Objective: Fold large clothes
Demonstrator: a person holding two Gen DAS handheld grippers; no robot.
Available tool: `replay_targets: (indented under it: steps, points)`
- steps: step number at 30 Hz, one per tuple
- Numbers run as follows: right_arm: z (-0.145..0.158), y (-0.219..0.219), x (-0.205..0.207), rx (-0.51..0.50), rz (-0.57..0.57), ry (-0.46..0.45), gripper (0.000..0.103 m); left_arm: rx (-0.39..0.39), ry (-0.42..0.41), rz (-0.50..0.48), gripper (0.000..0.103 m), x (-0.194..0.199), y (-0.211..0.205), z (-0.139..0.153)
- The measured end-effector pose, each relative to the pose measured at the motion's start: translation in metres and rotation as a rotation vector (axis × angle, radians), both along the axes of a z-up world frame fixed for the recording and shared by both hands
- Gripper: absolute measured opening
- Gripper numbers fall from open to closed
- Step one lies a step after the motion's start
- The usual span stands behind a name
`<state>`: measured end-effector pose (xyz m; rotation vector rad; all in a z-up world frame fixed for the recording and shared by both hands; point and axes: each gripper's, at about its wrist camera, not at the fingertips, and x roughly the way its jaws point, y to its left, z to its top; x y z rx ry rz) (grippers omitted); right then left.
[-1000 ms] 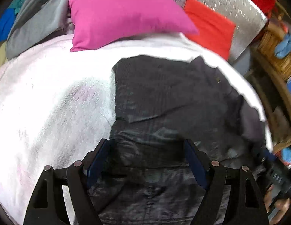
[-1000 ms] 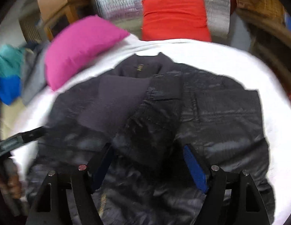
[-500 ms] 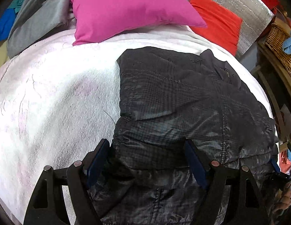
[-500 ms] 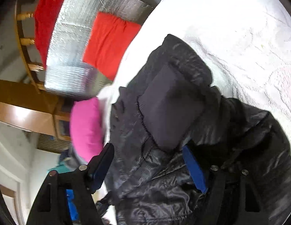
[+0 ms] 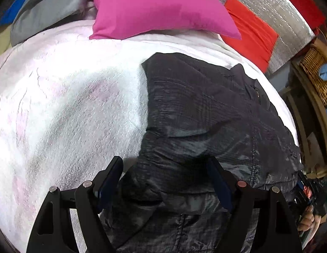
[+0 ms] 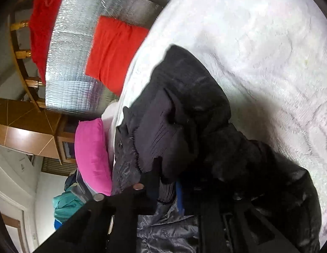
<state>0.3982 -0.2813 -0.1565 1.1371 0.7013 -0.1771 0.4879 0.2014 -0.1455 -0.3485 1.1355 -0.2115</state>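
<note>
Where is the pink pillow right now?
In the left wrist view the pink pillow lies at the top, on the white bed cover, beyond the black jacket and left of the red cushion.

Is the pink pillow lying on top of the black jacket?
No, the pink pillow sits beyond the black jacket, with white bedcover between them.

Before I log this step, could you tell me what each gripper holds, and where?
The right gripper is shut on the black jacket, apparently at its ribbed cuff. The left gripper holds nothing.
</note>
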Motion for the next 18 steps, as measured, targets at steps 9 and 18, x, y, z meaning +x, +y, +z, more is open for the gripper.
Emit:
replay_targets:
  steps: [9, 18]
  points:
    - [0.023, 0.028, -0.021, -0.144, 0.052, 0.082, 0.013, 0.019, -0.025, -0.014, 0.081, -0.005, -0.001, 0.006]
    - [0.036, -0.002, -0.038, -0.157, -0.001, 0.043, 0.063, 0.031, -0.017, -0.017, 0.081, -0.004, -0.005, 0.002]
